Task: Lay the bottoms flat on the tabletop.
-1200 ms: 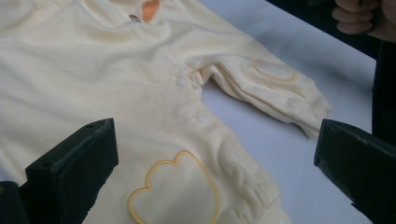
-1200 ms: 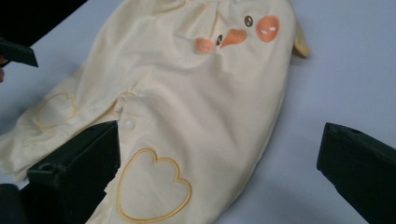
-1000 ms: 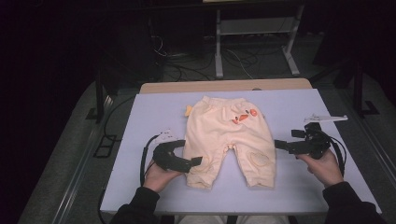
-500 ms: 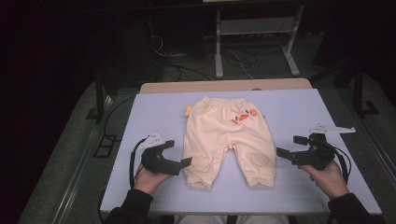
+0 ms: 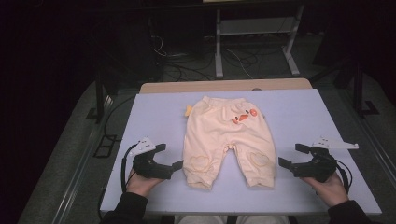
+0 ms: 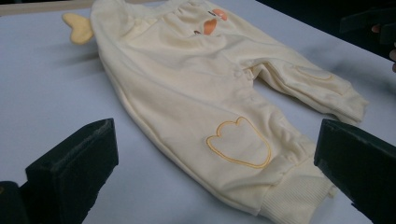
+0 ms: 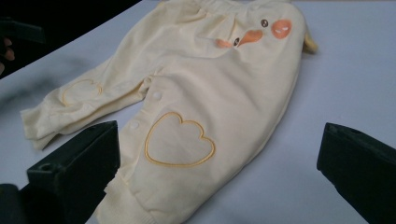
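Observation:
A pair of pale yellow baby trousers [image 5: 226,137] lies flat in the middle of the table, waistband away from me, legs toward me. They carry an orange face print near the waist and heart outlines on the knees. My left gripper [image 5: 169,157] rests open just left of the left leg cuff, apart from the cloth. My right gripper [image 5: 293,156] stands open a little right of the right leg cuff. The left gripper view shows the trousers [image 6: 215,102] between its wide jaws; the right gripper view shows the heart patch [image 7: 180,140] the same way.
The pale blue table top [image 5: 308,116] has bare room on both sides of the garment. A wooden strip [image 5: 224,86] runs along its far edge. Beyond it are a dark floor with cables and a metal stand [image 5: 254,37].
Both grippers have drawn back toward me and outward from the trouser legs. The trousers lie where they were.

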